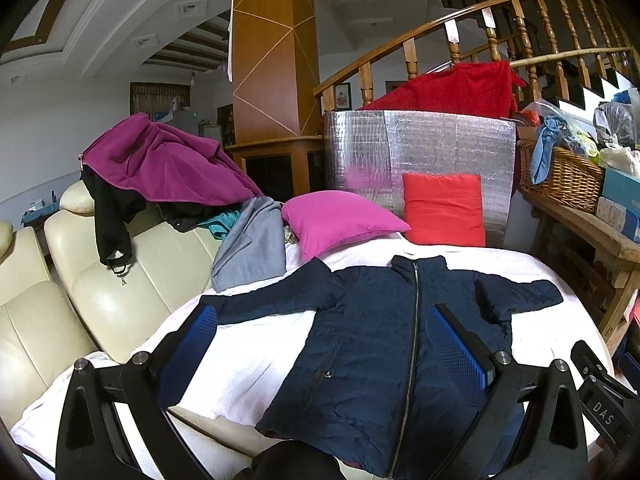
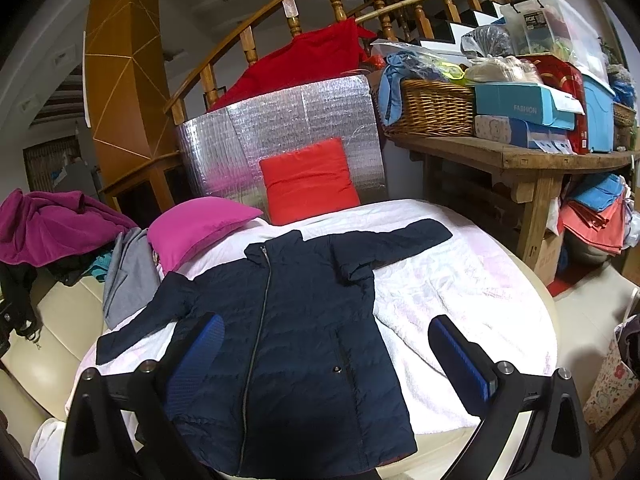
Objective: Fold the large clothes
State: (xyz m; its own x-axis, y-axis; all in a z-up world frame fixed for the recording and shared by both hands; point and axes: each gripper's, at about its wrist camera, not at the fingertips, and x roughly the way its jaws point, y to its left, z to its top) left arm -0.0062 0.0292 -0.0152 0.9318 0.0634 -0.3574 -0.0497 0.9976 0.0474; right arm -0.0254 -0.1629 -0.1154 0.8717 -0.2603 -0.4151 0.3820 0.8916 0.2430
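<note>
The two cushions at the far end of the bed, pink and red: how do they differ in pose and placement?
The red cushion stands nearly upright, leaning against the silver foil panel; the pink cushion lies tilted on the white cover, away from the panel. The pink one sits beside the grey garment; the red one is clear of the clothes. Both are plain, square and lie beyond the collar of the navy jacket.

Jackets spread flat: one, navy jacket [image 2: 296,344]
Cushions: two, pink cushion [image 2: 196,228], red cushion [image 2: 308,180]
Wicker baskets: one, wicker basket [image 2: 436,110]
</note>
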